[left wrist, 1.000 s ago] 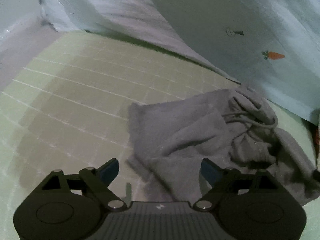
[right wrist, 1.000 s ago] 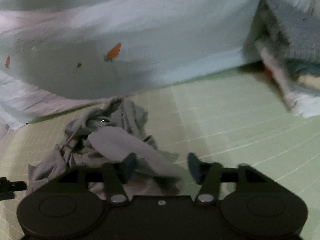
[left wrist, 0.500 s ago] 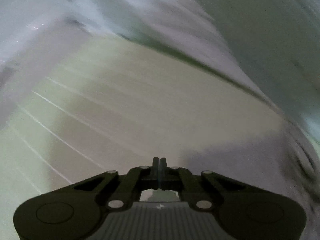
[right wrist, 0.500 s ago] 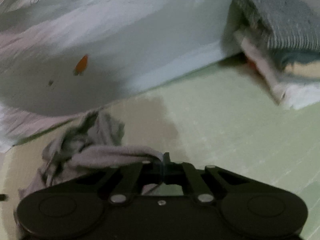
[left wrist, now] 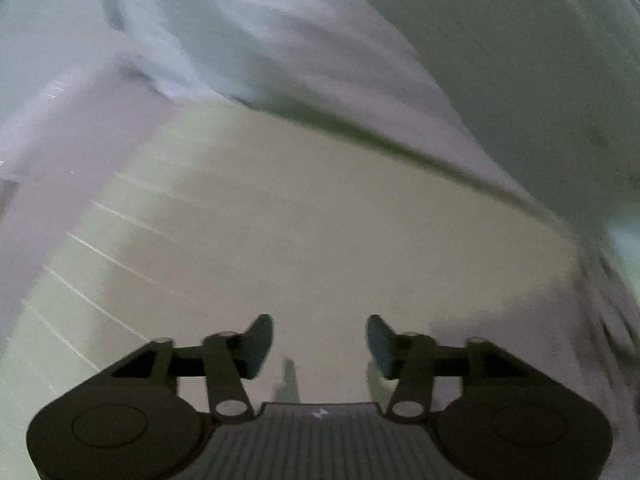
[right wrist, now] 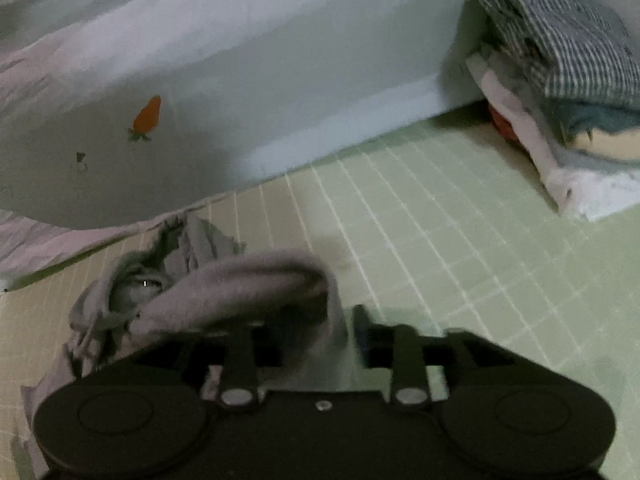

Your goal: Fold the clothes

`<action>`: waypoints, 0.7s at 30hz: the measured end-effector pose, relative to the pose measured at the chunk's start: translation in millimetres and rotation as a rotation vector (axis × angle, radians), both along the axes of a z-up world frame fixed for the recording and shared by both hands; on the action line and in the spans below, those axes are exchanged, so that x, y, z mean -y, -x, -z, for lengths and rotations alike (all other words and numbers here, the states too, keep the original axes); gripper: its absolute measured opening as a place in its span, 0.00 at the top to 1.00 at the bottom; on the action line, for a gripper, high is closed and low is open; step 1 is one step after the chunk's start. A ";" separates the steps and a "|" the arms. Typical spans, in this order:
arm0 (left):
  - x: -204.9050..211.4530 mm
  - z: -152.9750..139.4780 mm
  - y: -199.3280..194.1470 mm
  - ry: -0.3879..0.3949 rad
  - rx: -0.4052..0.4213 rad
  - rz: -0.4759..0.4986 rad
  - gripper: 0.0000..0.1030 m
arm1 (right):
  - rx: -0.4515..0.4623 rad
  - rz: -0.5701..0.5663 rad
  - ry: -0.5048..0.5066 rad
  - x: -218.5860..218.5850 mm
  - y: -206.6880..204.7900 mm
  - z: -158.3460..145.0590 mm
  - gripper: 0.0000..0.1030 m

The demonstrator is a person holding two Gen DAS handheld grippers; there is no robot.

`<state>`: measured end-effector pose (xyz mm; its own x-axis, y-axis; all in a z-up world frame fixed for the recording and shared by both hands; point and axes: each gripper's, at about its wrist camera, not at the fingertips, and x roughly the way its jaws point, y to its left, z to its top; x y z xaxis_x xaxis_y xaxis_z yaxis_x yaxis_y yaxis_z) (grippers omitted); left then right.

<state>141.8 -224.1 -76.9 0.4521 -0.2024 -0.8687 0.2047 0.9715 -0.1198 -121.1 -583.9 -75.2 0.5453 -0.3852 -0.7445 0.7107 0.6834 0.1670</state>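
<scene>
A crumpled grey garment [right wrist: 248, 280] with a drawstring lies on the green grid mat [right wrist: 440, 220]. A lifted fold of it drapes over the left finger of my right gripper [right wrist: 322, 320] and hangs between the jaws. The jaws are opening, and a small gap shows beside the right finger [right wrist: 360, 316]. In the blurred left wrist view my left gripper [left wrist: 320, 328] hovers over bare mat [left wrist: 280, 220]. Its jaws are opening with nothing between them. The garment [left wrist: 600, 320] is only a grey smear at the right edge there.
A pale blue sheet with a carrot print [right wrist: 240, 80] is bunched along the far side of the mat, also blurred [left wrist: 500, 60] in the left wrist view. A stack of folded clothes [right wrist: 560, 60], striped on top, stands at the far right.
Both grippers were shut half a second ago and now stand apart. The left gripper slid left, off the garment. The right gripper pinched a grey fold and lifted it; the fold still hangs on its finger.
</scene>
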 end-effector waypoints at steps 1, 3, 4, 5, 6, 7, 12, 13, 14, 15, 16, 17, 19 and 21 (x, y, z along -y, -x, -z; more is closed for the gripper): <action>10.1 6.1 8.2 0.014 -0.026 0.035 0.29 | -0.004 0.005 -0.010 -1.5 2.1 2.3 0.49; 23.7 15.5 22.1 0.045 -0.070 0.068 0.25 | -0.007 0.019 -0.033 -3.3 6.9 7.5 0.40; 27.1 20.3 27.6 0.063 -0.097 0.062 0.23 | -0.009 0.026 -0.045 -4.1 9.2 10.1 0.36; 30.6 25.1 33.2 0.080 -0.123 0.056 0.23 | -0.010 0.033 -0.057 -4.8 11.3 12.7 0.35; 34.0 29.9 38.7 0.098 -0.150 0.050 0.23 | -0.010 0.038 -0.070 -4.8 12.6 15.1 0.35; 37.5 34.7 44.3 0.116 -0.176 0.044 0.23 | -0.010 0.041 -0.083 -4.7 13.6 17.3 0.35; 39.4 37.5 59.3 0.145 -0.175 0.048 0.55 | -0.009 0.047 -0.112 -4.1 13.9 22.1 0.35; 36.5 35.4 57.2 0.151 -0.170 0.046 0.70 | -0.008 0.045 -0.109 -4.3 13.1 21.5 0.35; 32.5 33.0 54.4 0.157 -0.164 0.043 0.78 | -0.008 0.043 -0.103 -4.8 12.3 20.9 0.35; 27.6 29.3 50.5 0.162 -0.151 0.040 0.83 | -0.010 0.040 -0.097 -5.4 11.6 20.5 0.36; 22.1 24.3 45.7 0.160 -0.128 0.035 0.86 | -0.013 0.038 -0.090 -5.8 11.2 20.2 0.37; 16.5 19.0 40.7 0.153 -0.102 0.027 0.87 | -0.017 0.035 -0.084 -6.2 10.9 20.0 0.38; -3.9 3.8 26.3 0.107 -0.030 -0.020 0.89 | -0.028 0.029 -0.075 -6.8 10.1 20.2 0.41; -26.4 -11.9 9.2 0.048 0.046 -0.084 0.90 | -0.038 0.024 -0.068 -7.6 9.4 21.0 0.45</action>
